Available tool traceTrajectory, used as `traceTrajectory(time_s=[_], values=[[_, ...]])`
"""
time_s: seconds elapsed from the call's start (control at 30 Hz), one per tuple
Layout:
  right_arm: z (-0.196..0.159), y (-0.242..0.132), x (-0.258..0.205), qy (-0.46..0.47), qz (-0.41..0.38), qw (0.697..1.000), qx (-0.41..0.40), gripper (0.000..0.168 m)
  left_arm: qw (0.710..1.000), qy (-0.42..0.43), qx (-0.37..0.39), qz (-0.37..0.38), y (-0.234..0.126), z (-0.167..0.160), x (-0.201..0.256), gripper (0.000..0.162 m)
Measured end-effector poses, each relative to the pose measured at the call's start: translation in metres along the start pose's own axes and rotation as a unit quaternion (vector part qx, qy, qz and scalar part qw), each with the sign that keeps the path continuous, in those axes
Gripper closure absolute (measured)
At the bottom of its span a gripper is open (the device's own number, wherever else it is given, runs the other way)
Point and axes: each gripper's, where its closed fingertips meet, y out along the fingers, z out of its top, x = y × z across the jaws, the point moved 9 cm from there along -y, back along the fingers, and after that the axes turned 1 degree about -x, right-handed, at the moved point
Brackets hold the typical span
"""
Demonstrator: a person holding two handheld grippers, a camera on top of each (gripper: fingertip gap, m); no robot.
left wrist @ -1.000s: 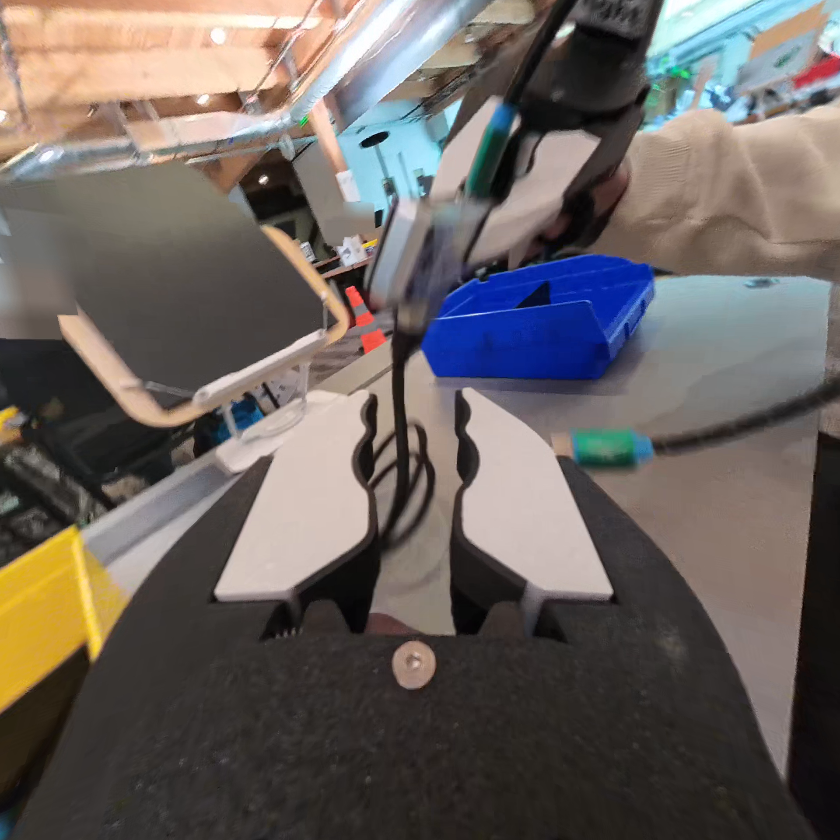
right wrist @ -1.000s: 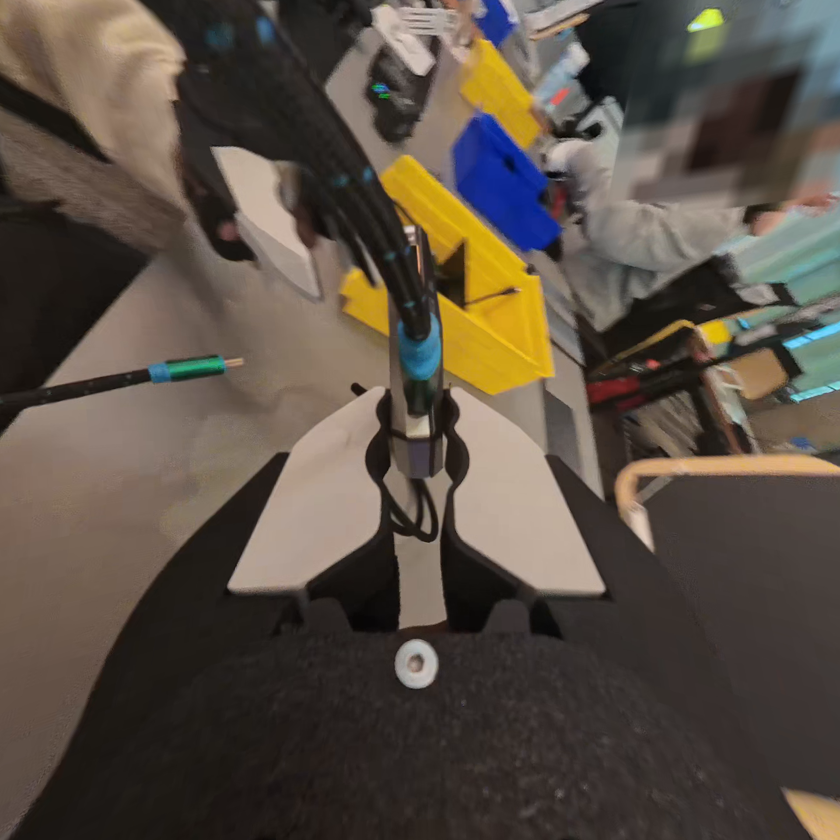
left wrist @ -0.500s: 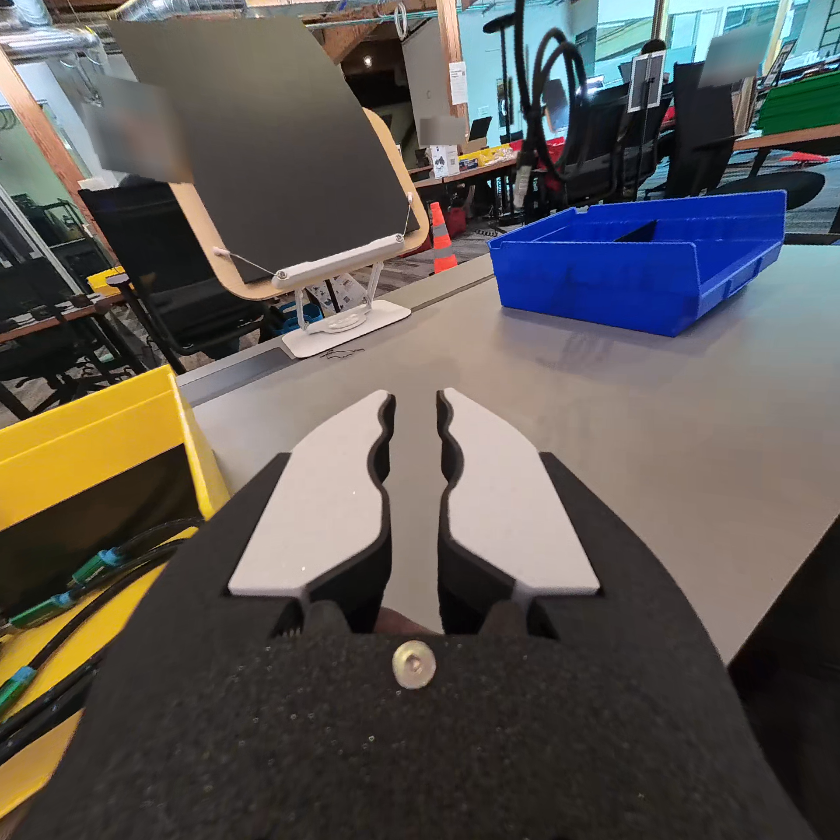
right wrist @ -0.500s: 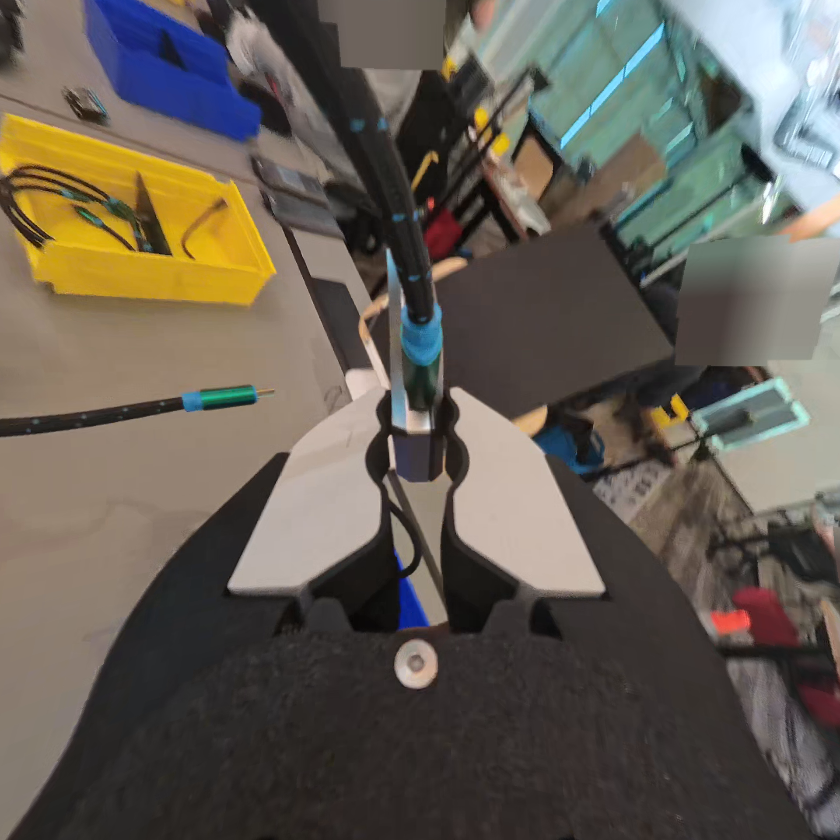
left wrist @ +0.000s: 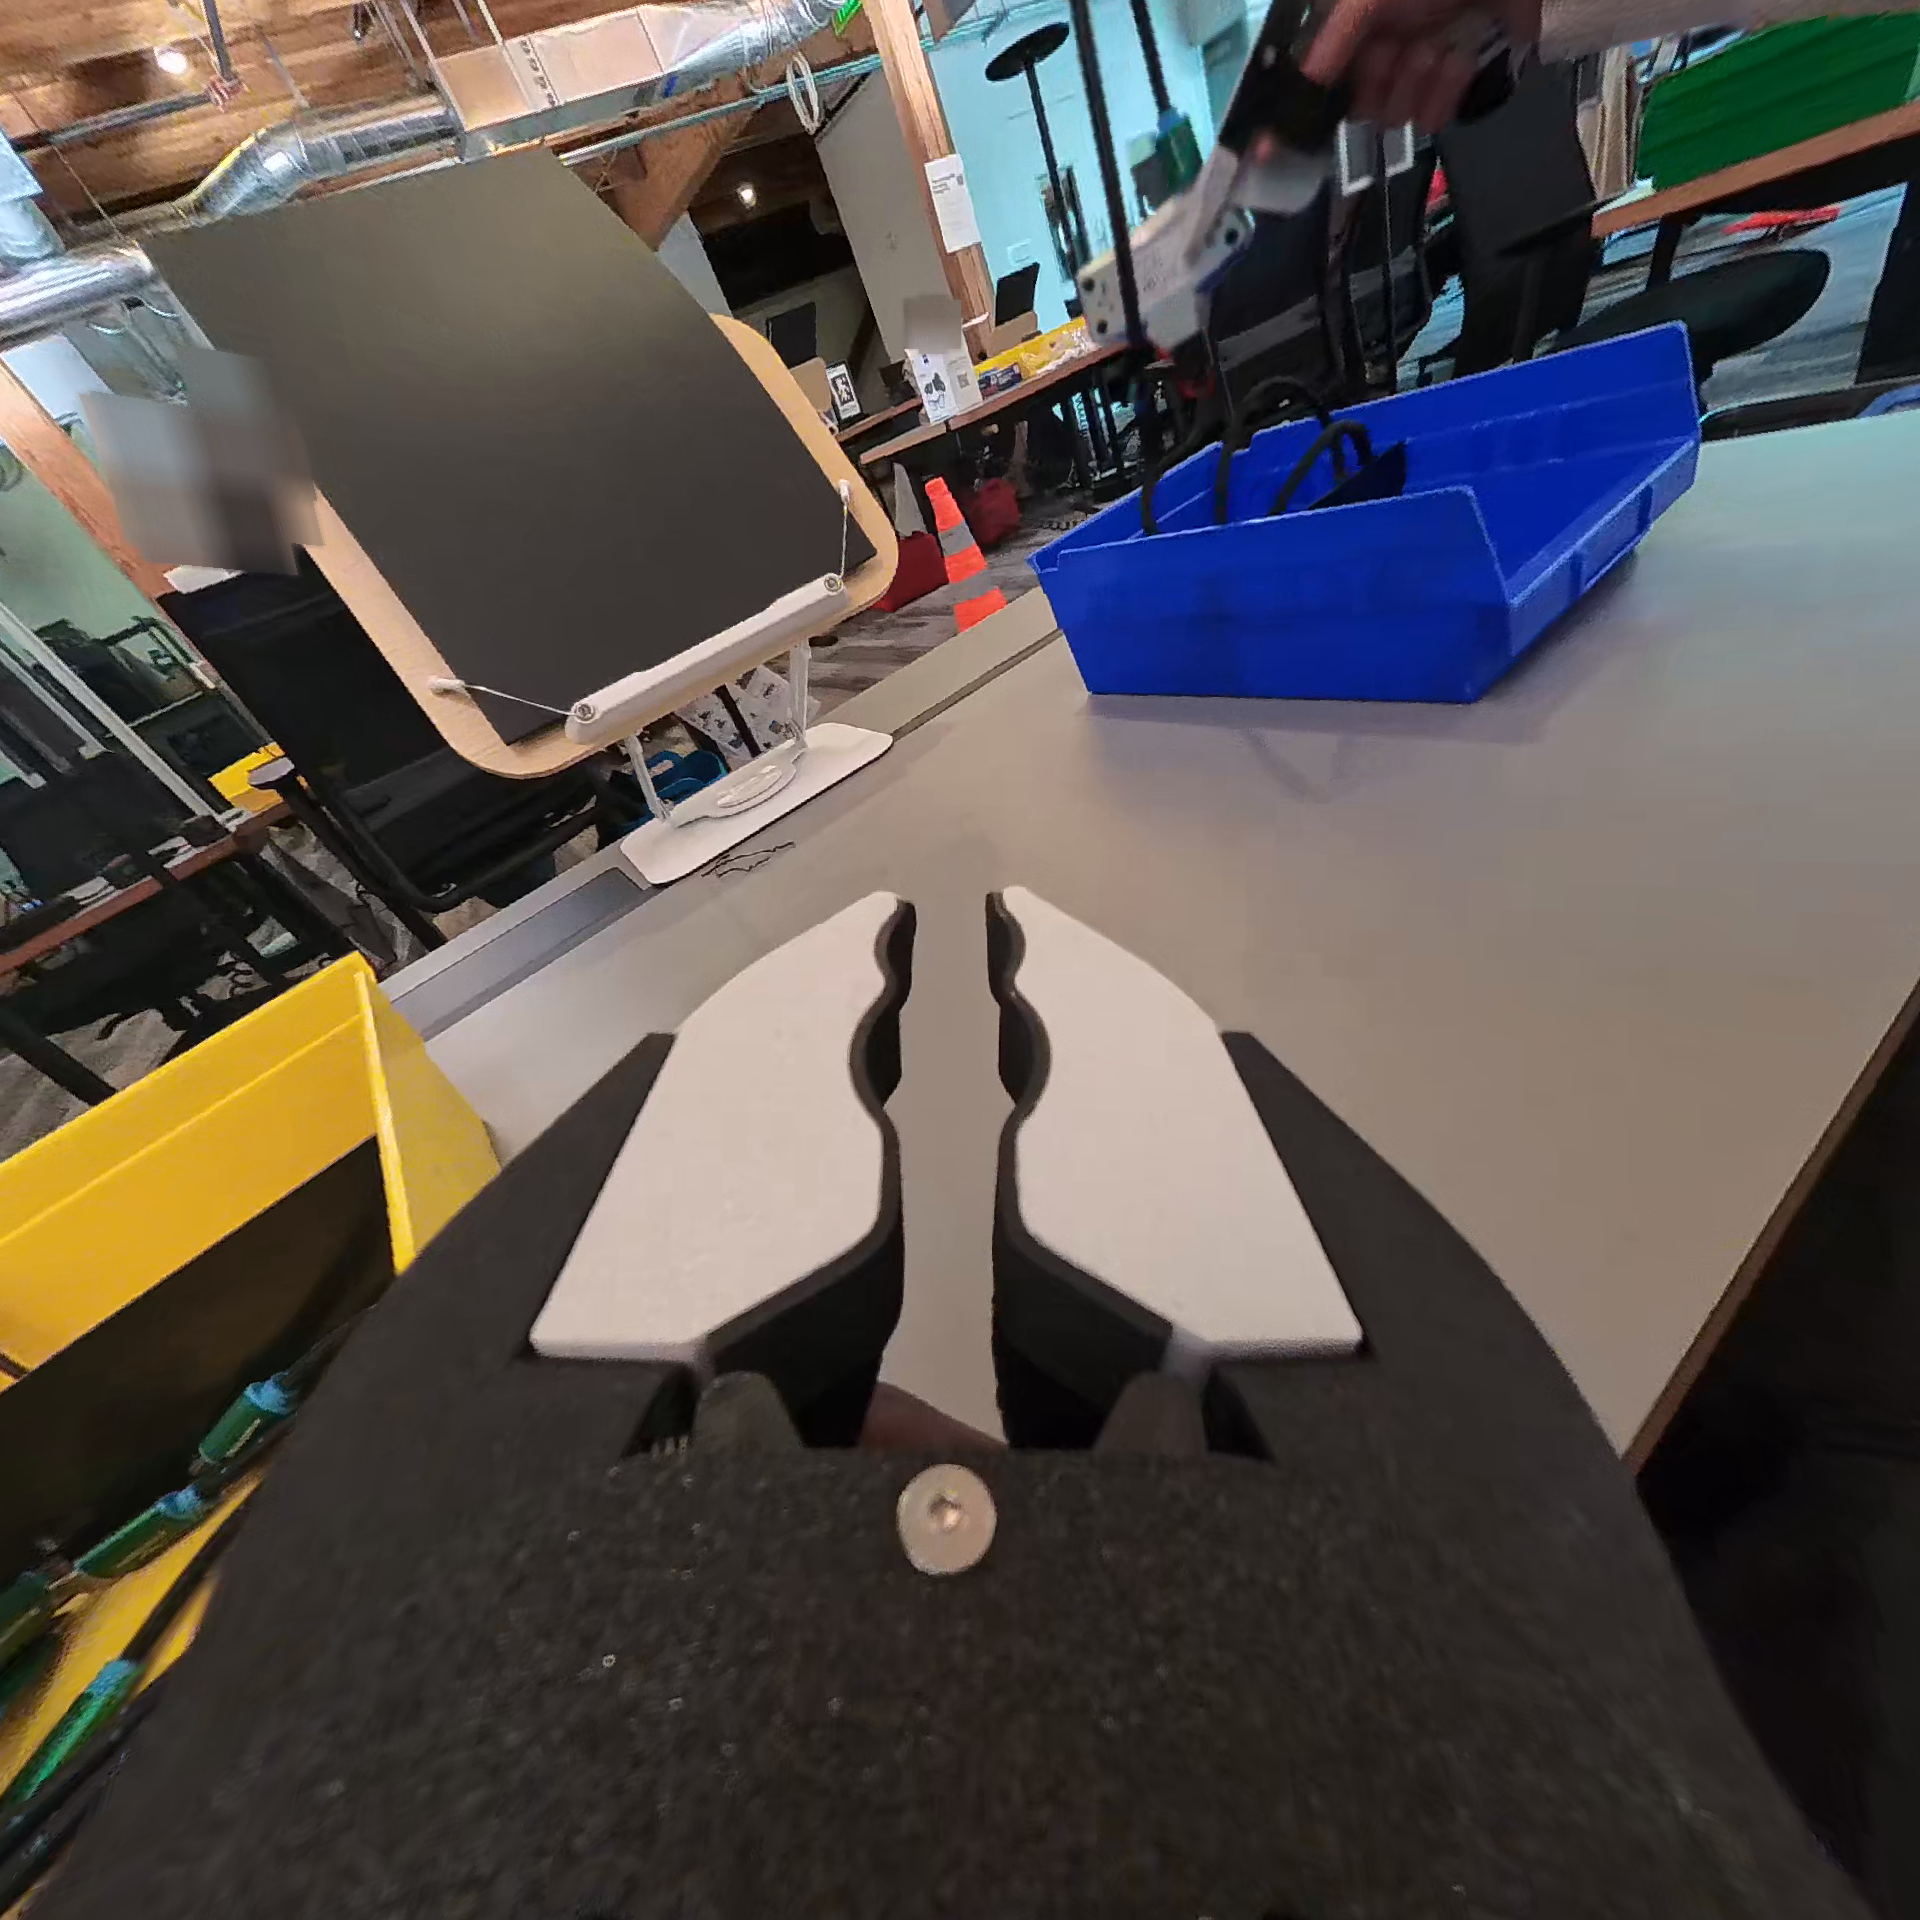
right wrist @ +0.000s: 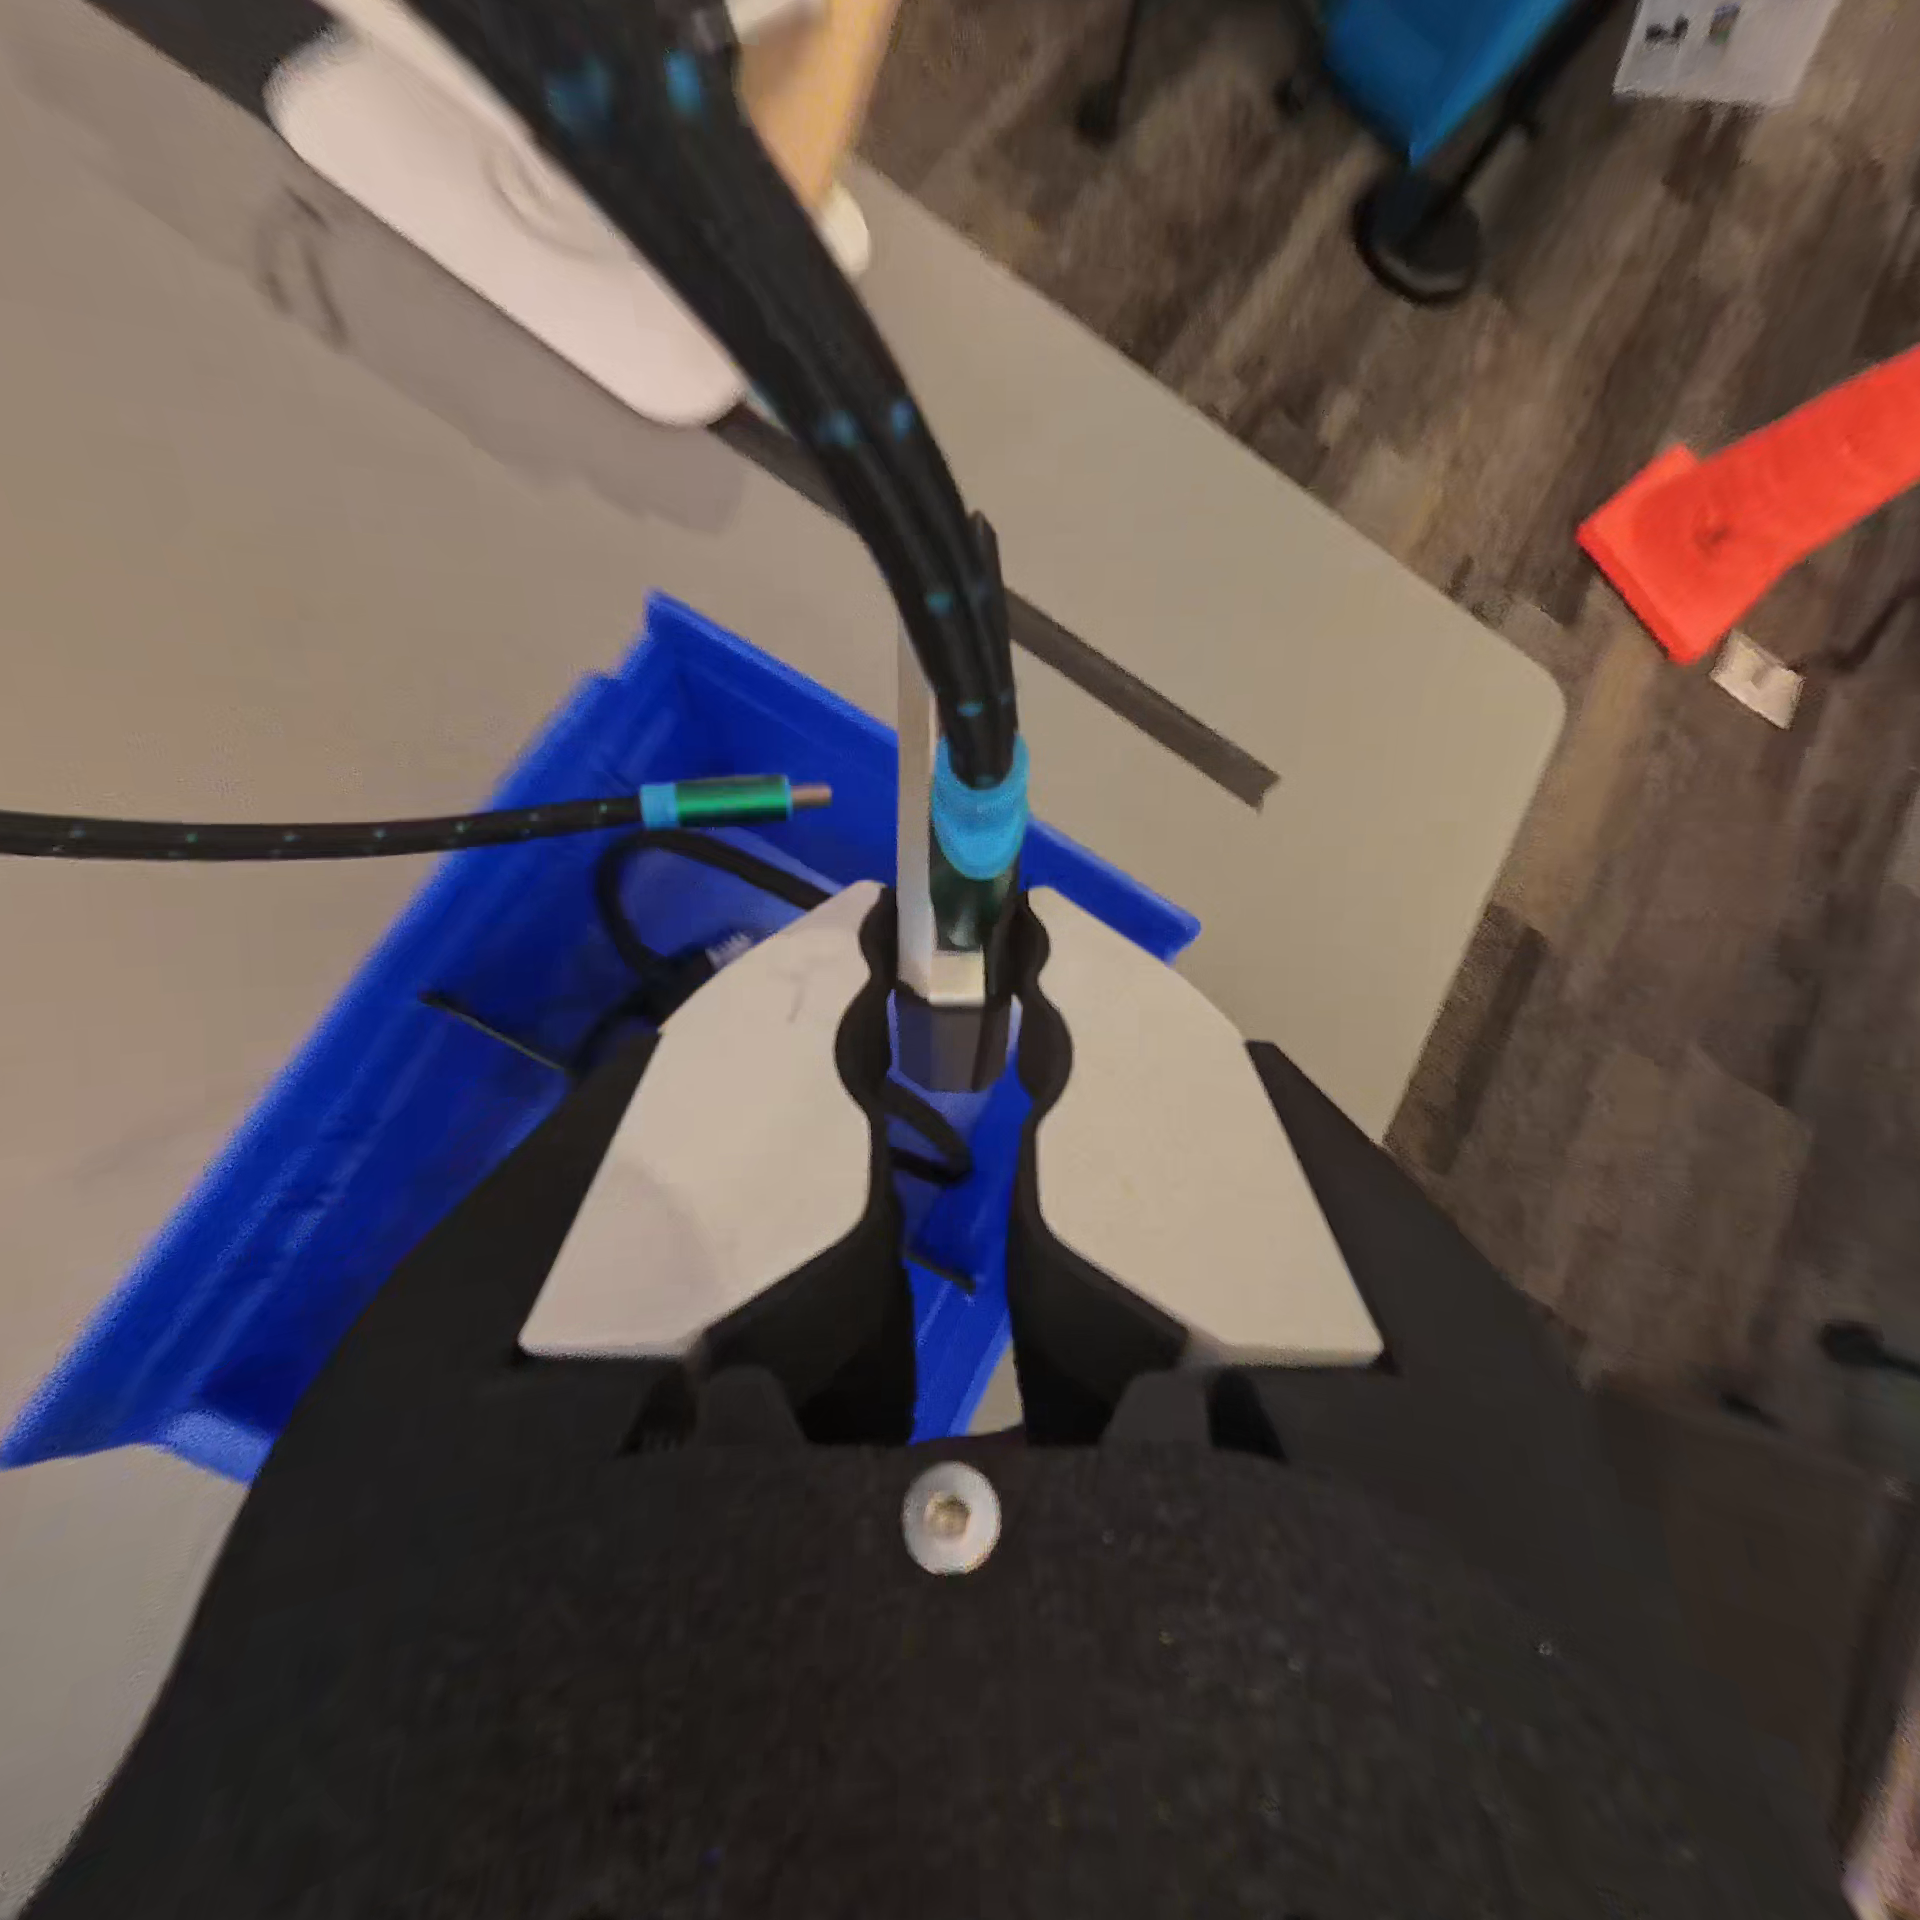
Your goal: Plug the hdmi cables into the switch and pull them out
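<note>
The switch hangs over the blue bin, and it could slip.

The right claw [right wrist: 951, 961] pinches the thin grey switch [right wrist: 940, 1023] with one cable plug [right wrist: 971, 831] still in it. Heavy cables [right wrist: 769, 312] pull up on it, so it may twist loose. A free plug [right wrist: 727, 802] floats just beside it. The blue bin [right wrist: 416, 1091] sits below, near the table edge [right wrist: 1496, 831]. The left claw [left wrist: 951, 925] is a little spread and holds nothing, over bare table [left wrist: 1403, 935].
</note>
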Motion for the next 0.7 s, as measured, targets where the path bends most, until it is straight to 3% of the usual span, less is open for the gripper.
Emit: traceTrajectory(time_s=[0.17,0.37,0.47,0.7], values=[[-0.028,0.055,-0.016,-0.034,-0.025,0.992,-0.117,0.148,1.0,0.002,-0.009,0.002,0.003,-0.003,-0.003,0.15],[-0.065,0.104,-0.01,0.034,-0.018,0.979,-0.201,0.147,1.0,0.022,-0.022,0.005,0.005,-0.007,-0.001,0.15],[-0.079,0.103,-0.002,0.104,-0.006,0.977,-0.188,0.147,0.999,0.035,-0.029,0.004,0.006,-0.01,0.001,0.151],[-0.085,0.095,-0.003,0.1,-0.005,0.983,-0.157,0.147,0.999,0.042,-0.033,-0.006,0.011,-0.009,0.005,0.151]])
